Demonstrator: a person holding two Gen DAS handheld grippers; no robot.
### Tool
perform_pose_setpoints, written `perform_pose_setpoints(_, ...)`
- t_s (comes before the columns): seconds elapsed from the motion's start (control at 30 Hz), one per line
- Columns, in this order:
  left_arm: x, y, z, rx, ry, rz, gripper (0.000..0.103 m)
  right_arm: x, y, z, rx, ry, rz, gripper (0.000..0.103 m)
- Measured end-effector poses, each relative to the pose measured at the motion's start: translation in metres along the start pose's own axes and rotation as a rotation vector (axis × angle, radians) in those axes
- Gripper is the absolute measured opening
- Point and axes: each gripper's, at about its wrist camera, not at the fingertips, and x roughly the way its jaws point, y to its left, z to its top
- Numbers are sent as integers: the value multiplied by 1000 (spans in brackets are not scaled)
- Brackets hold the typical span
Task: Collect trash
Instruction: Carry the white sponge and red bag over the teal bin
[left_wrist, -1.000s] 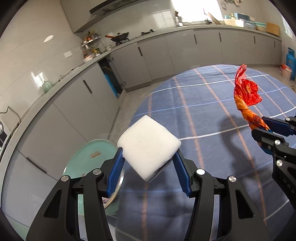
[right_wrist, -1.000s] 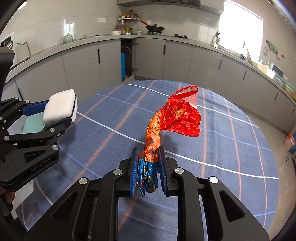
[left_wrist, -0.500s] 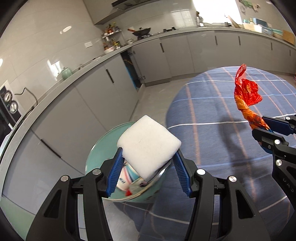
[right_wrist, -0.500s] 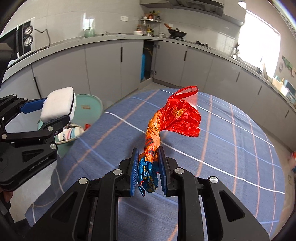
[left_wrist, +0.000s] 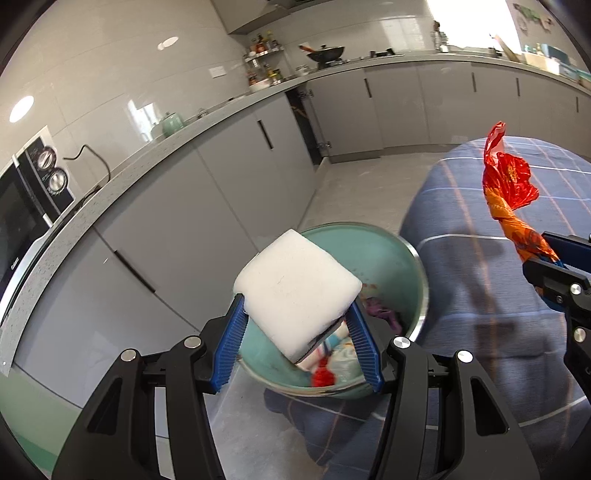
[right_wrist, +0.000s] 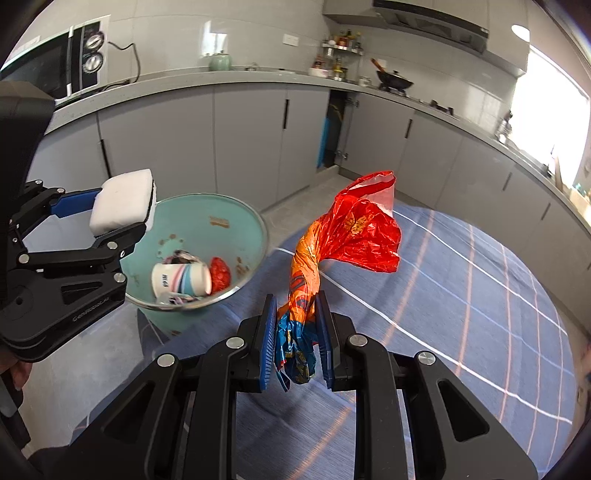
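Observation:
My left gripper (left_wrist: 297, 334) is shut on a white foam block (left_wrist: 297, 288), held above the open teal trash bin (left_wrist: 391, 254). In the right wrist view the same foam block (right_wrist: 123, 205) hangs over the near-left rim of the teal bin (right_wrist: 229, 218), which holds a paper cup (right_wrist: 181, 278) and a red scrap (right_wrist: 220, 273). My right gripper (right_wrist: 295, 338) is shut on the twisted lower end of a red and orange snack wrapper (right_wrist: 354, 229), held over the blue checked tablecloth (right_wrist: 461, 314), right of the bin. The wrapper (left_wrist: 508, 188) also shows at the right in the left wrist view.
The bin stands on the floor against the edge of the cloth-covered table (left_wrist: 480, 295). Grey kitchen cabinets (right_wrist: 240, 140) and a counter with a microwave (right_wrist: 48, 66), a jar and a wok run behind it. A hand (right_wrist: 16, 369) shows at the left edge.
Both grippers have swung left, off the tablecloth toward the bin. The foam block now hangs over the bin's opening, and the bin's contents have come into view. Neither grip has altered.

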Motion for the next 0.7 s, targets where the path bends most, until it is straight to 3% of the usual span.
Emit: perform_pose_setpoints(0.7, 28, 43, 1, -46, 31, 89, 55, 23, 49, 29, -114, -13, 71, 22)
